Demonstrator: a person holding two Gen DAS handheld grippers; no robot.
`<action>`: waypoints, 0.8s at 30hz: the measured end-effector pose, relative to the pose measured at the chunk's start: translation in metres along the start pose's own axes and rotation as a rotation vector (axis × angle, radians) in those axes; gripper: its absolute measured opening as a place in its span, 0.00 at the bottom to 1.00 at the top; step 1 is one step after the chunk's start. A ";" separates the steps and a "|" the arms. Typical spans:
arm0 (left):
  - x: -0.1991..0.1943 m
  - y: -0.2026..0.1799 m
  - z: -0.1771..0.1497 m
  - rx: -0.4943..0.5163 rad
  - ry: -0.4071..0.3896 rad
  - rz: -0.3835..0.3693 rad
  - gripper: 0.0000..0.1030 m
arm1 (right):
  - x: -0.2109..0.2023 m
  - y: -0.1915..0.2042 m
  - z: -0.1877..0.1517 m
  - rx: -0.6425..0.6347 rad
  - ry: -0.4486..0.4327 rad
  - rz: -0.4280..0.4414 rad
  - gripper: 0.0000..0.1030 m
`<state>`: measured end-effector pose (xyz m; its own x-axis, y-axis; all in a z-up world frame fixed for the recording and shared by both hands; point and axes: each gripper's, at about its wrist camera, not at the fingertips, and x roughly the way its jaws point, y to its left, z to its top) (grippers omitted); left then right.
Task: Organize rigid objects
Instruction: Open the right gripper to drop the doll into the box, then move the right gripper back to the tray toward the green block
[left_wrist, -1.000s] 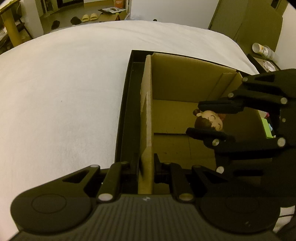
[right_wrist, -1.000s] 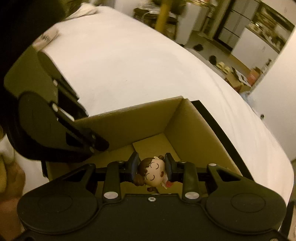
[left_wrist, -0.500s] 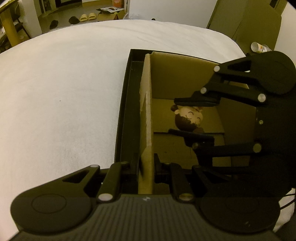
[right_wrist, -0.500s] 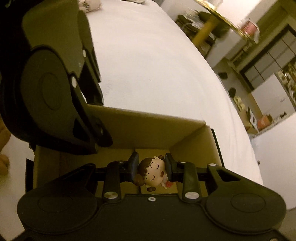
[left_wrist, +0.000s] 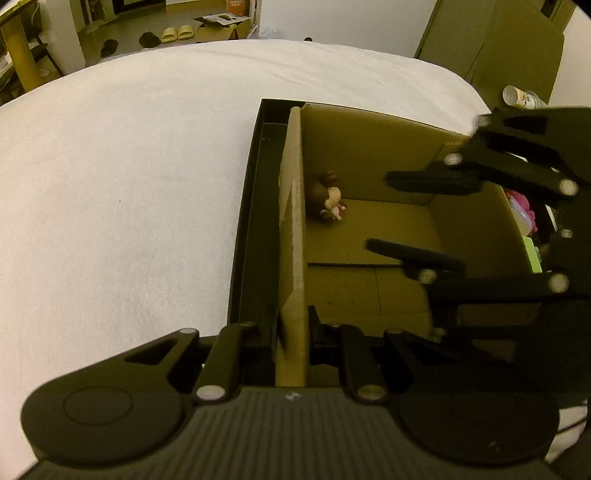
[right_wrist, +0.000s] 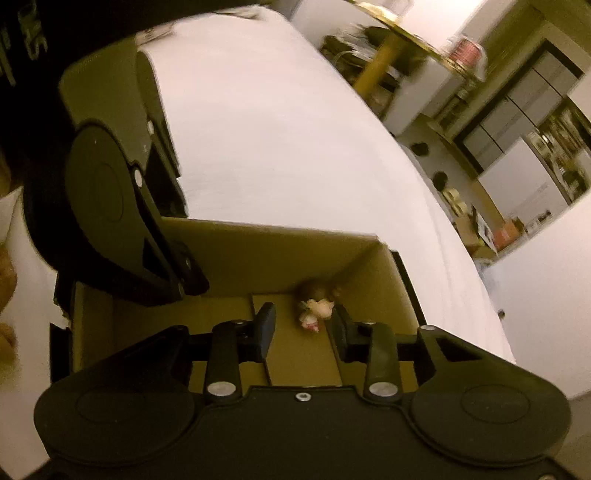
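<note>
Lying on the floor of the cardboard box (left_wrist: 369, 147), the small figurine (left_wrist: 330, 201) rests against the left wall near the far corner. The right hand-held gripper (right_wrist: 301, 332) hangs above it, released, jaws spread and empty. The left hand-held gripper (left_wrist: 293, 332) is clenched on the box's left wall. The box sits on a white bed (left_wrist: 129, 184).

A white bed (left_wrist: 129, 177) fills most of the room here. Past its far edge, on the floor, sit yellow slippers (left_wrist: 178, 33), dark shoes (left_wrist: 110, 45) and an open carton (left_wrist: 221, 27). A yellow table leg (right_wrist: 376, 62) stands beyond the bed's side, with grey cabinets (right_wrist: 517, 110) behind it. A paper cup (left_wrist: 515, 96) lies near a large flat cardboard sheet (left_wrist: 491, 44) leaning by the wall.
</note>
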<state>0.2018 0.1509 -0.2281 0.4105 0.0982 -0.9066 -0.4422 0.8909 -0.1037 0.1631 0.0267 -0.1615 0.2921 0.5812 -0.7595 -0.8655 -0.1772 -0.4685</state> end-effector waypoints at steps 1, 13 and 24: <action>0.000 0.000 0.001 0.003 0.001 0.001 0.13 | -0.004 -0.003 -0.002 0.027 0.001 -0.003 0.38; -0.002 -0.010 0.007 0.043 0.019 0.031 0.13 | -0.044 -0.038 -0.024 0.319 -0.027 -0.055 0.63; 0.006 -0.021 0.011 0.104 0.066 0.053 0.13 | -0.062 -0.061 -0.061 0.531 -0.024 -0.100 0.68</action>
<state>0.2229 0.1374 -0.2269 0.3339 0.1200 -0.9349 -0.3756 0.9266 -0.0152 0.2224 -0.0472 -0.1130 0.3800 0.5933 -0.7097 -0.9222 0.3026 -0.2408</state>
